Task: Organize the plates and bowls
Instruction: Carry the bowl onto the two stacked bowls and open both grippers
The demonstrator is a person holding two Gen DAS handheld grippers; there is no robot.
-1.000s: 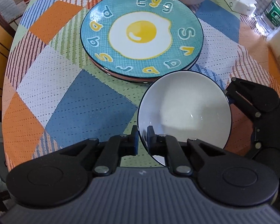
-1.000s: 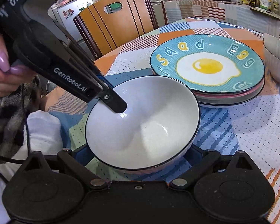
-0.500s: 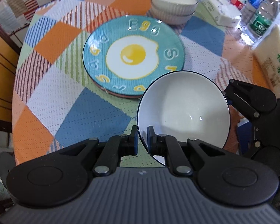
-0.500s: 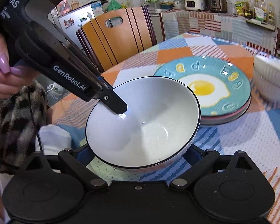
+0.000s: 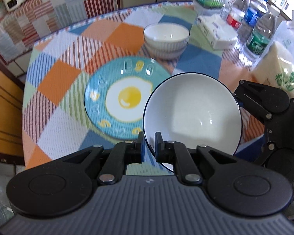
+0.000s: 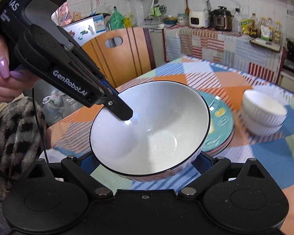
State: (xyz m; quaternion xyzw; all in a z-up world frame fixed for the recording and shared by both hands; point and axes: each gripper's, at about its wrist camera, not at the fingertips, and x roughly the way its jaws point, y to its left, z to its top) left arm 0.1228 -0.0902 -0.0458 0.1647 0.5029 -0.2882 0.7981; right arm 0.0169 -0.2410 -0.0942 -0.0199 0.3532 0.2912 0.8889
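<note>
A white bowl with a dark rim (image 5: pixel 194 109) hangs in the air over the table. My left gripper (image 5: pixel 148 145) is shut on its near rim; it also shows in the right wrist view (image 6: pixel 125 115). My right gripper (image 6: pixel 145 164) has its fingers spread wide on either side of the bowl's (image 6: pixel 151 135) underside; whether they touch it I cannot tell. Below lies a stack of plates topped by a teal fried-egg plate (image 5: pixel 117 98). Two stacked white ribbed bowls (image 5: pixel 166 37) stand beyond it, also in the right wrist view (image 6: pixel 262 113).
The round table has a patchwork cloth (image 5: pixel 54 74). At its far right are a white box (image 5: pixel 215 31), several water bottles (image 5: pixel 258 33) and a bag (image 5: pixel 280 68). A wooden chair (image 6: pixel 119 56) stands at the table's edge.
Both grippers have lifted the bowl higher above the table. The plates and stacked bowls now look farther below.
</note>
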